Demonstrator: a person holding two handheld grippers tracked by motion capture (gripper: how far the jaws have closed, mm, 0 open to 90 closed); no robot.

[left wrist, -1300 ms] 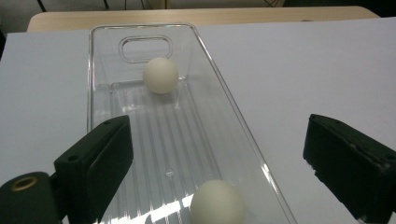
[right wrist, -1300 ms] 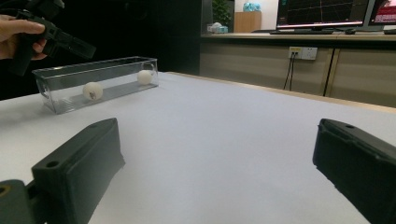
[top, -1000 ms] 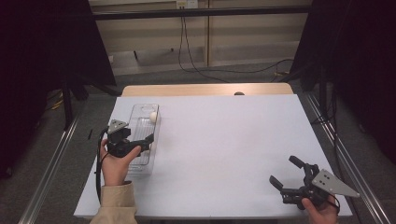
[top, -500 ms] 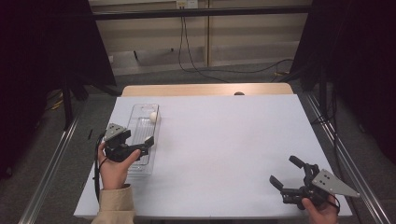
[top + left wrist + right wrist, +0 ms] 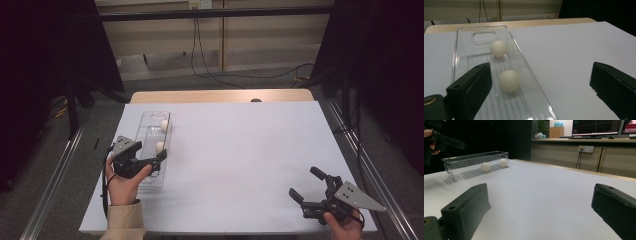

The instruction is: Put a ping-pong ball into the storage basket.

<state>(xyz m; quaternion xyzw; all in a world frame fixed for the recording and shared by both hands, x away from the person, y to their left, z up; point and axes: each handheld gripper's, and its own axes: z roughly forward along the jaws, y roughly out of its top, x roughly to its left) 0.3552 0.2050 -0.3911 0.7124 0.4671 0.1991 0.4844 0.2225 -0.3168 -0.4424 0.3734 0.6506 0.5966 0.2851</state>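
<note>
A clear plastic tray (image 5: 149, 131) lies lengthwise at the left of the white table (image 5: 240, 150). Two white balls rest in it, one toward the far end (image 5: 164, 125) and one near the middle (image 5: 160, 146). My left gripper (image 5: 149, 156) hovers open over the tray's near half with nothing between its jaws. In the left gripper view the nearer ball (image 5: 509, 80) sits just ahead of the left jaw, the farther ball (image 5: 498, 48) behind it. My right gripper (image 5: 304, 183) is open and empty above the table's near right corner. From there the tray (image 5: 474, 165) stands far off.
A wooden strip (image 5: 220, 96) borders the table's far edge. Metal rails (image 5: 55, 175) run along both sides. Cables lie on the floor behind. In the right gripper view a counter with monitors (image 5: 596, 130) stands in the background.
My left gripper has drawn back a little toward the person, uncovering the second ball in the tray. The right gripper has stayed in place.
</note>
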